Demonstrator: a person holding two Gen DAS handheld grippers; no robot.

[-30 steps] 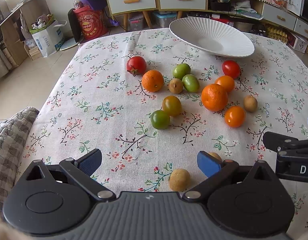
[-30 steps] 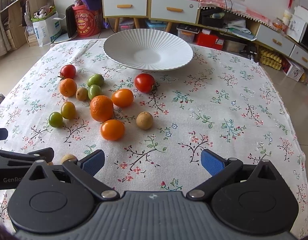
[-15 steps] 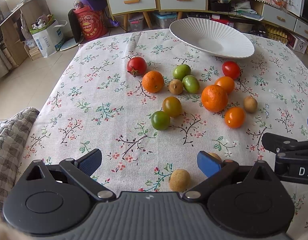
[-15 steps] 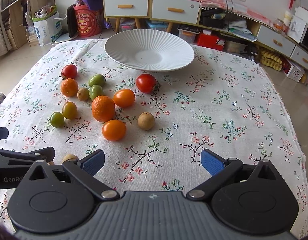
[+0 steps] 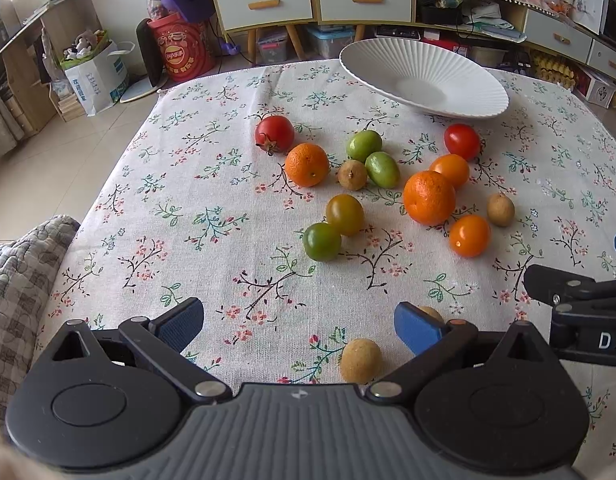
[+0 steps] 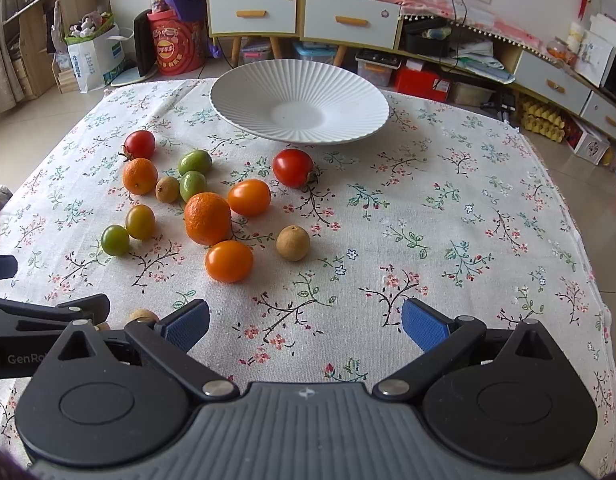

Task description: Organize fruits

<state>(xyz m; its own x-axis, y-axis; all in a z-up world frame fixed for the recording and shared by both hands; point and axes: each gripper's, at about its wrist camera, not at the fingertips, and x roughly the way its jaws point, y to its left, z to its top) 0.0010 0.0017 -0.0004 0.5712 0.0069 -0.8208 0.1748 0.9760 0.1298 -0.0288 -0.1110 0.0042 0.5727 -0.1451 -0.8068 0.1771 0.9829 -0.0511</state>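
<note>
fruits [image 5: 429,197] unmoved; both tongs [image 6: 304,322] still agape

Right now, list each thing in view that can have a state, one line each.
white plate: empty, upright on the tablecloth.
left gripper: open, holding nothing.
right gripper: open, holding nothing.
fruits: loose on the tablecloth, none in the plate.
cabinet drawers: shut.

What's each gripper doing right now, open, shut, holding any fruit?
Left gripper: open, holding nothing, above the tablecloth.
Right gripper: open, holding nothing; the white plate has no fruit on it.
</note>
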